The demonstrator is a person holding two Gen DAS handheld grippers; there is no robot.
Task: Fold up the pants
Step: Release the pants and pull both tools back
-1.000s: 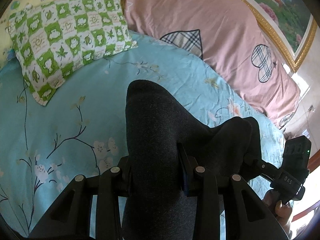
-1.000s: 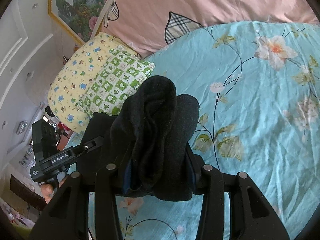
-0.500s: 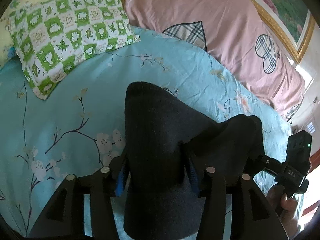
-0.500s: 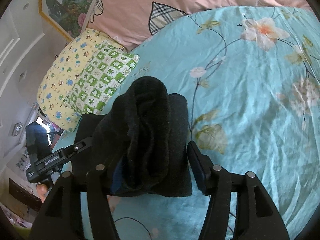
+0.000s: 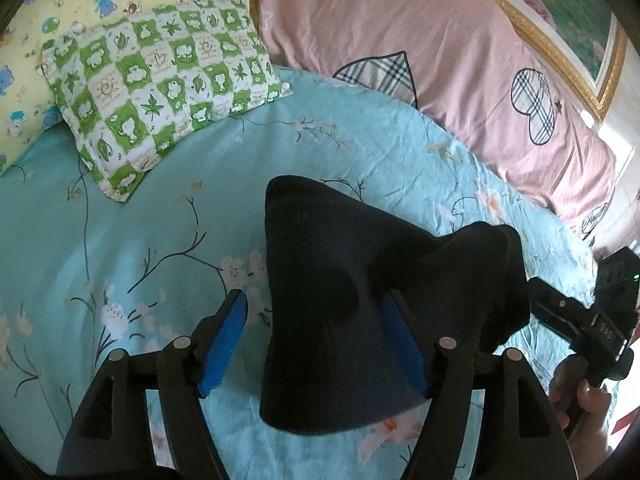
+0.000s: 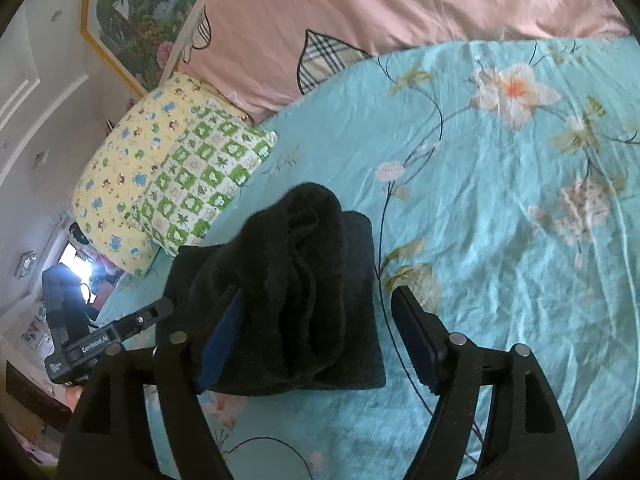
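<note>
The dark pants (image 5: 340,320) lie bunched on the bed's floral sheet (image 5: 160,208). Both grippers angle downward over them: left gripper (image 5: 316,344) and right gripper (image 6: 316,336), jaws opening, cloth between, unpinched.

On my feed the pants (image 5: 344,304) are plain black, slightly fuzzy. My left claw (image 5: 316,344) is black with bright blue ribbed pads (image 5: 224,344). The bed (image 5: 160,220) wears a turquoise sheet printed with dark branches and pale blossoms. One pillow (image 5: 160,92) is green-and-white checked with leaves, another (image 6: 128,184) yellow with small cartoon animals; the pink duvet (image 5: 420,40) carries plaid hearts.
</note>
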